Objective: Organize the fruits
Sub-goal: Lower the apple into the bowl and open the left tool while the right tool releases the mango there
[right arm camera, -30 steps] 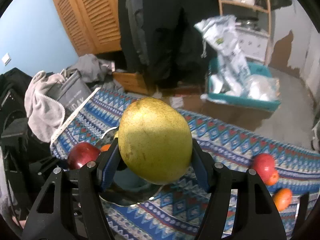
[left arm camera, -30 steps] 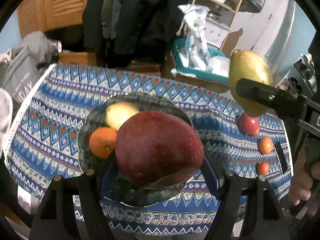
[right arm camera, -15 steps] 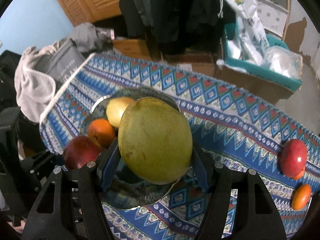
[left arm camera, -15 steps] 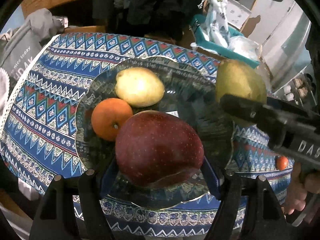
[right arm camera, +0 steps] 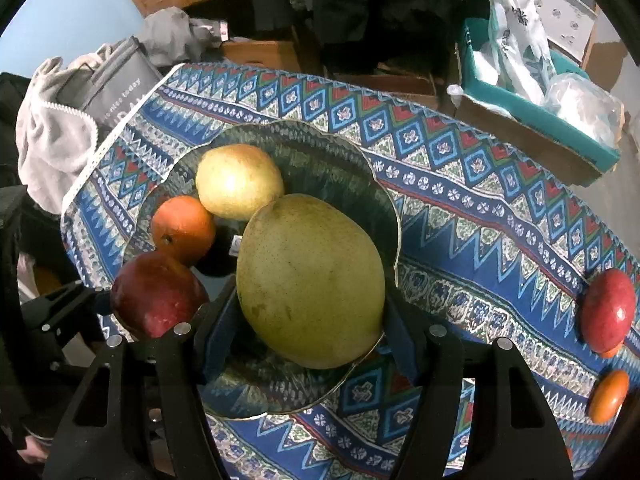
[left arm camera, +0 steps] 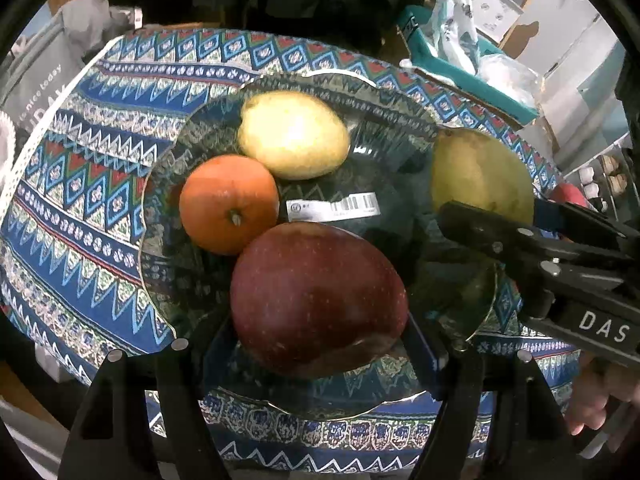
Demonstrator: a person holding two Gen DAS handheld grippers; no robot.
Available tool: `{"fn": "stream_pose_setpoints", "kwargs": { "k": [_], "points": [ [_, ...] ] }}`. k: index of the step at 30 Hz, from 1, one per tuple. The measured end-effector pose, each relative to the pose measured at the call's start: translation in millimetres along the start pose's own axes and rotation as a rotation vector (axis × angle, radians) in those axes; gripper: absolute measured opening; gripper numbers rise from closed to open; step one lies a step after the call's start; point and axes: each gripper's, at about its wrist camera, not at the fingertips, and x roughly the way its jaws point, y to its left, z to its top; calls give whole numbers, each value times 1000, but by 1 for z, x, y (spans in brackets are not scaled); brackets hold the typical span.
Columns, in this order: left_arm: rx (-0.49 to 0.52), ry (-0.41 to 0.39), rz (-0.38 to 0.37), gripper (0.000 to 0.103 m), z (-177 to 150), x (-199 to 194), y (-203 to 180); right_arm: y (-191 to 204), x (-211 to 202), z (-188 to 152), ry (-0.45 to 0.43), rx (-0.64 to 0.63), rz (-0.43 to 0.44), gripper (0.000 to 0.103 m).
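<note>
A dark glass plate point(left arm camera: 368, 92) point(right arm camera: 360, 176) lies on the patterned tablecloth and holds an orange point(left arm camera: 228, 204) point(right arm camera: 183, 229) and a yellow pear point(left arm camera: 294, 135) point(right arm camera: 239, 181). My left gripper point(left arm camera: 320, 344) is shut on a red apple point(left arm camera: 318, 300) point(right arm camera: 158, 294), low over the plate's near side. My right gripper point(right arm camera: 310, 320) is shut on a green pear point(right arm camera: 310, 280) point(left arm camera: 480, 178), low over the plate's right side. Whether either fruit touches the plate I cannot tell.
On the cloth point(right arm camera: 480, 216) at the right lie another red apple point(right arm camera: 608, 310) and a small orange fruit point(right arm camera: 608, 396). A grey bag point(right arm camera: 116, 88) and towel point(right arm camera: 52, 136) sit beyond the table's left edge. A teal box point(right arm camera: 540, 108) with plastic bags stands behind.
Both grippers have come down and forward over the plate with their fruit. The plate fills much more of both views than a second ago.
</note>
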Motion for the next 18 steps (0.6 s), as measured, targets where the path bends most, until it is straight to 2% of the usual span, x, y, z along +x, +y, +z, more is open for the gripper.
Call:
{"fn": "stream_pose_setpoints", "kwargs": {
  "k": [7, 11, 13, 18],
  "points": [
    [-59, 92, 5, 77, -5, 22, 11, -3, 8, -2, 34, 4, 0, 68],
    [-25, 44, 22, 76, -4, 13, 6, -3, 11, -2, 38, 5, 8, 68],
    [-27, 42, 8, 81, -4, 8, 5, -3, 6, 0, 10, 10, 17, 67],
    [-15, 31, 17, 82, -7, 0, 3, -6, -11, 6, -38, 37, 46, 67]
  ]
}}
